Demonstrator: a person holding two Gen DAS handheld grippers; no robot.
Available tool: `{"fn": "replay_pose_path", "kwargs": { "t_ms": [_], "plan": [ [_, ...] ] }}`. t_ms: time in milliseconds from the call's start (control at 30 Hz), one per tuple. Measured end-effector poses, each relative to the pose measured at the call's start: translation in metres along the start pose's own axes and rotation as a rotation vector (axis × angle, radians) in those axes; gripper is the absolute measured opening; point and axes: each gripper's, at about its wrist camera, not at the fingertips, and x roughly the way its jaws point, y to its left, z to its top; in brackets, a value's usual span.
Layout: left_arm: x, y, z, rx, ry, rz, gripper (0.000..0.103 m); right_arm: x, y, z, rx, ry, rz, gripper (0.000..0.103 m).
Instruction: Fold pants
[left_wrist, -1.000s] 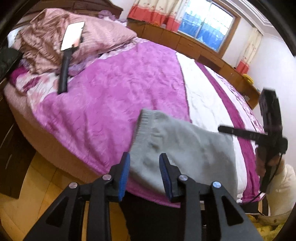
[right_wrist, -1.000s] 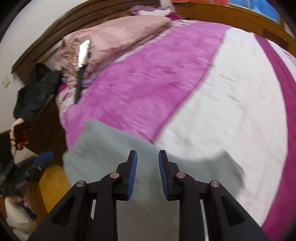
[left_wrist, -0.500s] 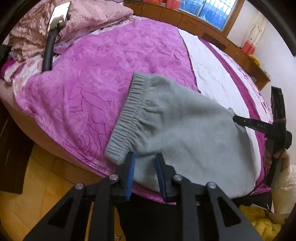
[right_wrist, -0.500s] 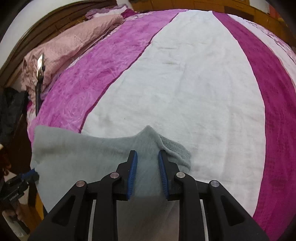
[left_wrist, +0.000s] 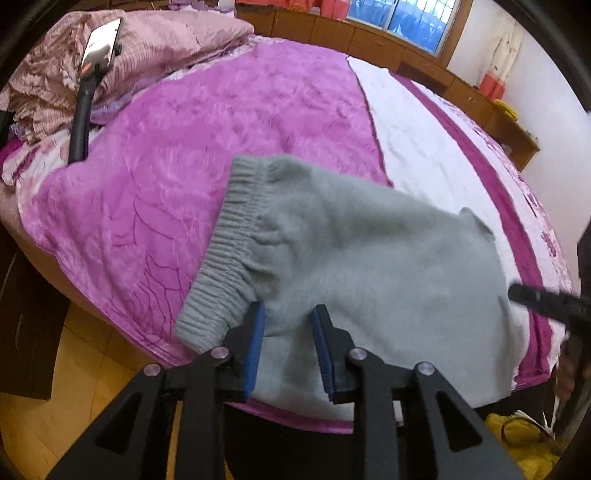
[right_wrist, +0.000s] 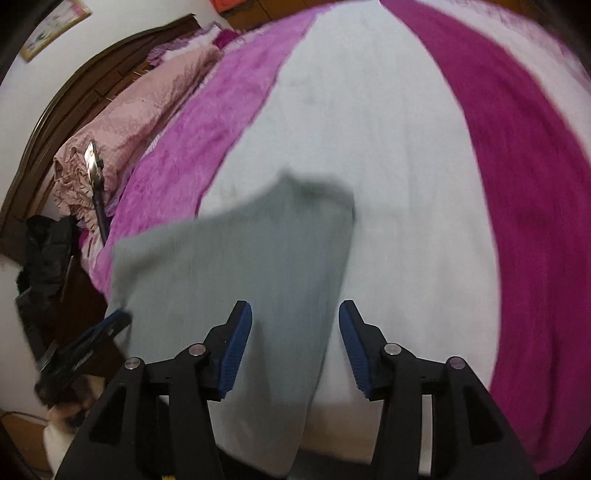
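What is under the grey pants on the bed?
The grey pants lie on the bedspread, over the seam where its purple band meets the white band. Anything else beneath is covered by the cloth.

The pants (left_wrist: 354, 258) lie on the bed (left_wrist: 184, 147) near its front edge, pillows (left_wrist: 155, 40) behind.

Pink quilt (left_wrist: 155, 48), phone on stand (left_wrist: 99, 44), window (left_wrist: 402, 18).
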Motion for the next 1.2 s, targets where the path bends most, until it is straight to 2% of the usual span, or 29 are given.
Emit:
{"fn": "replay_pose_path", "kwargs": {
  "t_ms": [100, 167, 233, 367, 533, 633, 833, 900, 933, 967, 1000, 1033, 1067, 1200],
  "plan": [
    [-0.002, -0.003, 0.001, 0.004, 0.001, 0.020, 0.028, 0.019, -0.005, -0.014, 0.022, 0.048, 0.010, 0.044],
    [-0.005, -0.008, 0.002, 0.006, 0.005, 0.040, 0.028, 0.023, -0.003, -0.021, -0.009, 0.008, 0.016, 0.058],
    [-0.010, -0.012, 0.002, 0.003, 0.006, 0.046, 0.028, 0.025, 0.004, -0.026, -0.052, 0.003, 0.018, 0.064],
    [-0.020, -0.026, -0.001, 0.022, 0.004, 0.017, 0.030, 0.025, 0.016, -0.033, -0.081, 0.035, -0.011, 0.068],
    [-0.015, -0.041, -0.004, 0.060, 0.017, 0.013, 0.034, 0.028, 0.006, -0.036, 0.032, 0.071, 0.081, 0.070],
    [-0.003, -0.043, -0.008, 0.066, 0.046, 0.017, 0.034, 0.032, -0.002, -0.036, 0.068, 0.056, 0.135, 0.076],
    [0.004, -0.045, -0.013, 0.081, 0.043, 0.029, 0.038, 0.033, 0.006, -0.032, 0.085, 0.046, 0.113, 0.078],
    [0.004, -0.045, -0.014, 0.083, 0.041, 0.027, 0.040, 0.033, 0.014, -0.033, 0.049, 0.032, 0.078, 0.066],
    [0.004, -0.045, -0.015, 0.084, 0.040, 0.027, 0.040, 0.032, 0.019, -0.034, 0.018, 0.024, 0.036, 0.044],
    [0.003, -0.046, -0.015, 0.087, 0.041, 0.028, 0.040, 0.031, 0.021, -0.034, -0.005, 0.024, 0.001, 0.033],
    [0.002, -0.046, -0.015, 0.089, 0.044, 0.031, 0.040, 0.028, 0.021, -0.034, -0.012, 0.023, 0.004, 0.029],
    [0.001, -0.047, -0.016, 0.091, 0.047, 0.035, 0.040, 0.026, 0.020, -0.034, -0.006, 0.022, 0.019, 0.019],
    [-0.001, -0.048, -0.016, 0.090, 0.045, 0.033, 0.040, 0.022, 0.018, -0.033, 0.011, 0.020, 0.038, 0.015],
    [-0.012, -0.057, -0.018, 0.093, 0.025, -0.036, 0.040, 0.007, 0.017, -0.030, 0.026, -0.005, 0.097, 0.011]
  ]
}}
